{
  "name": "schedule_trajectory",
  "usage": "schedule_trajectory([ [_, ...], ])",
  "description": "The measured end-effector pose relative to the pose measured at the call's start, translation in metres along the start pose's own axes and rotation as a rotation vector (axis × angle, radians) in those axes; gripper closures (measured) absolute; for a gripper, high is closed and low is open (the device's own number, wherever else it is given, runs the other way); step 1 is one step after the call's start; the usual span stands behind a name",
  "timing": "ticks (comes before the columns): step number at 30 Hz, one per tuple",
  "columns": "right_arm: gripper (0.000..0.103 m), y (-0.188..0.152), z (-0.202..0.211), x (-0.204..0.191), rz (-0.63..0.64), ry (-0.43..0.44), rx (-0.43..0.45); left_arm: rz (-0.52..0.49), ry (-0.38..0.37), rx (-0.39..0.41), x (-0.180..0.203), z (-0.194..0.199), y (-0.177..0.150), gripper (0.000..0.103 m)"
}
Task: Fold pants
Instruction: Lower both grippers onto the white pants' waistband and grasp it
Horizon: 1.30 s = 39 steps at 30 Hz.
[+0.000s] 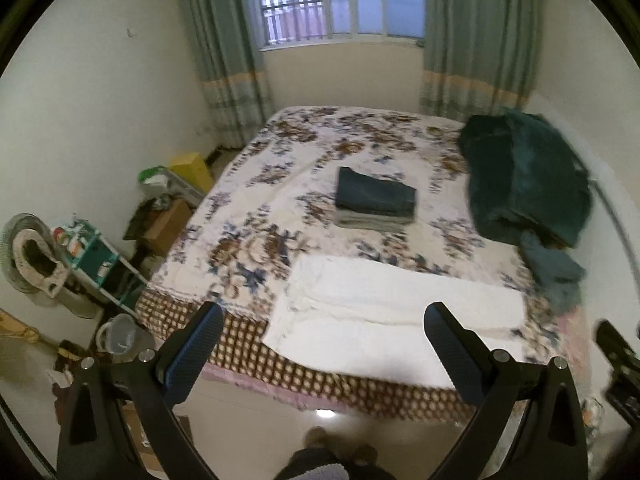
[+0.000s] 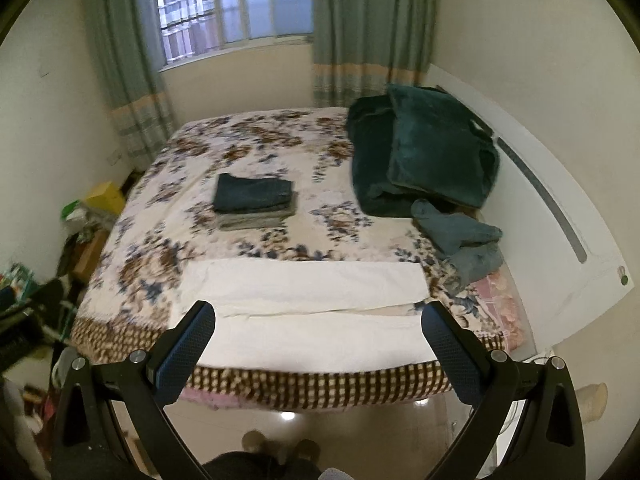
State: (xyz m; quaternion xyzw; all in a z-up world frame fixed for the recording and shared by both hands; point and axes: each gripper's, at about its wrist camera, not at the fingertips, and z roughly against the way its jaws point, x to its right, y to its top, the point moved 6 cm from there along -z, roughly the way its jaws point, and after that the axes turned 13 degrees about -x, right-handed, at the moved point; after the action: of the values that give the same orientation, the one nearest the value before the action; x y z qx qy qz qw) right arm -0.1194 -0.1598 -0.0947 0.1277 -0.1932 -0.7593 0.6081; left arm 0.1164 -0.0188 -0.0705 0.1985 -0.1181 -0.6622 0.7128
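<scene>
White pants (image 1: 384, 320) lie flat along the near edge of the bed, folded lengthwise with a seam line across; they also show in the right wrist view (image 2: 312, 312). My left gripper (image 1: 324, 320) is open and empty, held above the bed's near edge in front of the pants. My right gripper (image 2: 318, 318) is open and empty, likewise held back above the near edge. A stack of folded dark and grey pants (image 1: 376, 200) sits mid-bed, also seen in the right wrist view (image 2: 254, 202).
The bed has a floral cover (image 1: 280, 168). A dark green blanket (image 2: 424, 156) and crumpled blue-grey clothing (image 2: 460, 236) lie at the right by the white headboard (image 2: 552, 208). Boxes, a shelf and a fan (image 1: 32, 256) crowd the floor at left. Window and curtains behind.
</scene>
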Motion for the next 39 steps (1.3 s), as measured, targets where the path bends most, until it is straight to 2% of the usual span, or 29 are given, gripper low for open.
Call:
schedule_trajectory([
  [3, 0.000, 0.024, -0.043, 0.012, -0.047, -0.023, -0.031, 0.008, 0.031, -0.043, 0.011, -0.049, 0.019, 0.000],
  [7, 0.000, 0.063, -0.125, 0.037, -0.113, -0.059, -0.091, 0.013, 0.043, -0.177, 0.032, -0.141, 0.048, 0.000],
  [10, 0.000, 0.087, -0.202, 0.055, -0.191, -0.080, -0.152, 0.019, 0.055, -0.317, 0.049, -0.232, 0.069, 0.000],
  [16, 0.000, 0.124, -0.382, 0.093, -0.370, -0.095, -0.307, 0.081, 0.088, -0.539, 0.068, -0.383, 0.101, 0.000],
  [21, 0.000, 0.143, -0.528, 0.128, -0.548, -0.051, -0.449, 0.202, 0.071, -0.710, 0.079, -0.509, 0.122, 0.000],
  [27, 0.000, 0.154, -0.692, 0.163, -0.690, -0.092, -0.567, 0.407, 0.056, -0.894, 0.077, -0.646, 0.121, 0.000],
  [29, 0.000, 0.149, -0.728, 0.171, -0.731, -0.096, -0.596, 0.445, 0.055, -0.921, 0.077, -0.681, 0.121, 0.000],
  [32, 0.000, 0.137, -0.782, 0.186, -0.829, -0.079, -0.624, 0.470, 0.118, -0.945, 0.067, -0.718, 0.112, 0.000],
  [35, 0.000, 0.122, -0.820, 0.199, -0.919, -0.098, -0.654, 0.523, 0.119, -0.939, 0.057, -0.729, 0.104, 0.001],
  [36, 0.000, 0.118, -0.831, 0.202, -0.950, -0.094, -0.663, 0.538, 0.117, -0.914, 0.054, -0.728, 0.104, 0.004],
  [38, 0.000, 0.111, -0.852, 0.208, -1.014, -0.079, -0.679, 0.544, 0.121, -0.844, 0.050, -0.719, 0.108, 0.019],
  [39, 0.000, 0.108, -0.857, 0.208, -1.032, -0.063, -0.699, 0.545, 0.125, -0.816, 0.049, -0.714, 0.111, 0.034],
])
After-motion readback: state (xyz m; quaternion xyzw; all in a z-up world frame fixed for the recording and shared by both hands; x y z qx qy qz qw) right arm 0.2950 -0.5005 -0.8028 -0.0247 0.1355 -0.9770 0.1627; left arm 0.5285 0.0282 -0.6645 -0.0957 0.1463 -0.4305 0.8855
